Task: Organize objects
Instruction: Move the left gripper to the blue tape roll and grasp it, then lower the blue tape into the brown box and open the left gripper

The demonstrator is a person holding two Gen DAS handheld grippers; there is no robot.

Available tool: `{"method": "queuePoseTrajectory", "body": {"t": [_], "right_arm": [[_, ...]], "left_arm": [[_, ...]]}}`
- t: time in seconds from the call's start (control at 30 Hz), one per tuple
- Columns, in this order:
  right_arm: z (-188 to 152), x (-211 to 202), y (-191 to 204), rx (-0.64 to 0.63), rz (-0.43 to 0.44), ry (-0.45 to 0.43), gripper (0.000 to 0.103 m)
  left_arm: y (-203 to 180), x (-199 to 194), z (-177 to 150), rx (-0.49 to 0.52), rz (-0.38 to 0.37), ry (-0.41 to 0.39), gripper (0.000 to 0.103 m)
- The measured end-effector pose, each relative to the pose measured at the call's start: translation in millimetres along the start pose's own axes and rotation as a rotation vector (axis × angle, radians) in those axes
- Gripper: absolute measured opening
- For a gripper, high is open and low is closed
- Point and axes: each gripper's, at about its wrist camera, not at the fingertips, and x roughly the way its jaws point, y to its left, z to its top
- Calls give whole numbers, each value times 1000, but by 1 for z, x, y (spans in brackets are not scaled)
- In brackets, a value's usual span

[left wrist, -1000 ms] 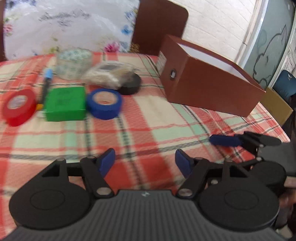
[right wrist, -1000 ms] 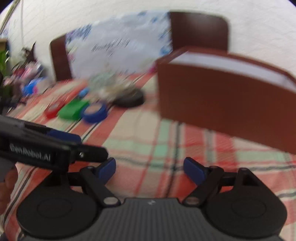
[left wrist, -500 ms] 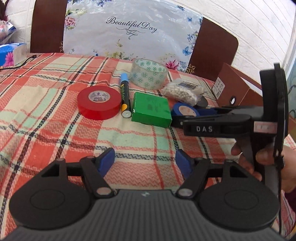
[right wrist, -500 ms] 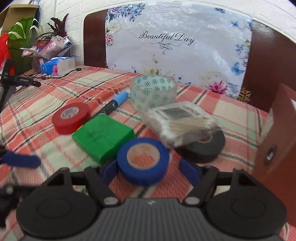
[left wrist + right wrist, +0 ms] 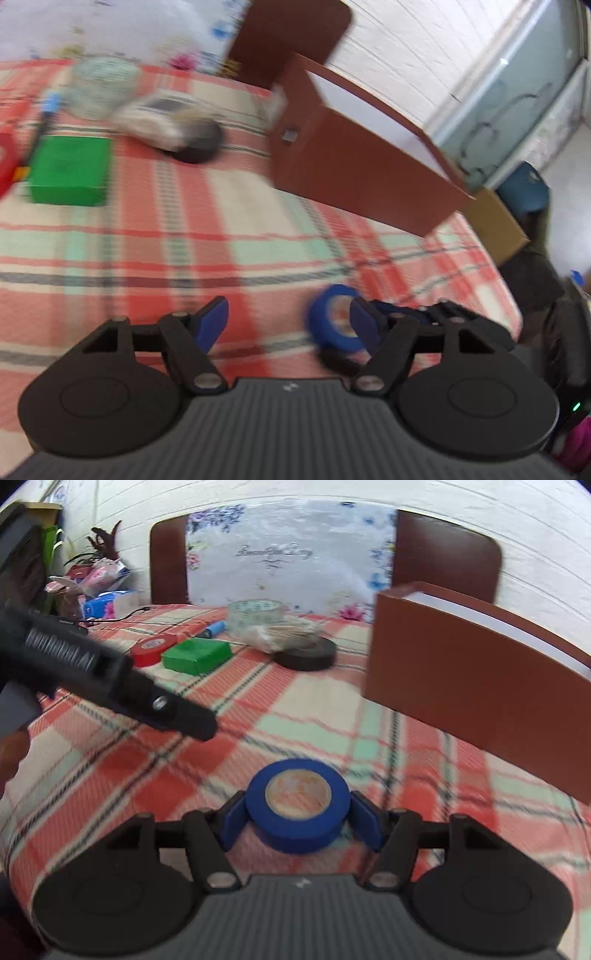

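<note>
Right gripper (image 5: 297,821), lower centre, pads clamping round blue tape roll (image 5: 298,805) after widening slightly. Left gripper (image 5: 288,325) spread, empty. Brown open box (image 5: 476,686) at right.

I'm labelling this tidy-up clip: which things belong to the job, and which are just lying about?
Job: blue tape roll in the right tool, brown box, red tape, green block, black tape.
Lying about: tissue pack, chairs.

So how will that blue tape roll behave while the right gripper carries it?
The blue tape roll looks rigid, so the right gripper, pads on its curved sides, probably won't crush it. Seemingly light. The rounded wall could slip or pivot; released on edge, it would likely roll.
</note>
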Motion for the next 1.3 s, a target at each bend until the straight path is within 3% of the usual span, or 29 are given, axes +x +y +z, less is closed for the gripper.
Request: {"method": "queuePoseTrajectory", "body": {"t": [0.1, 0.2, 0.3, 0.33, 0.43, 0.5, 0.57, 0.67, 0.9, 1.13, 1.3], "right_arm": [[-5, -7, -2, -15, -14, -14, 69], [-5, -5, -1, -15, -9, -23, 68], [-3, 0, -4, -3, 7, -24, 68], [-2, 1, -4, 0, 11, -24, 67], [3, 6, -1, -2, 38, -19, 58], [6, 7, -3, 2, 30, -24, 58], [8, 5, -8, 30, 11, -45, 57], [22, -8, -19, 24, -67, -150, 57], [91, 0, -68, 21, -226, -342, 58], [133, 64, -105, 91, -209, -275, 58], [137, 80, -105, 93, -209, -278, 60]], "left_arm": [[-25, 16, -1, 29, -26, 56, 67], [-37, 31, -5, 53, 46, 123, 56], [-34, 33, -7, 39, 71, 127, 48], [-33, 34, -7, 20, 64, 131, 40], [-25, 36, -2, -31, 58, 145, 36], [-29, 36, 5, -14, 69, 145, 32], [-43, 33, 14, 37, 67, 117, 30], [-70, 28, 41, 138, 49, 31, 30], [-103, 48, 123, 247, 65, -149, 30], [-79, 101, 155, 180, 143, -134, 30], [-74, 100, 149, 172, 169, -124, 32]]}}
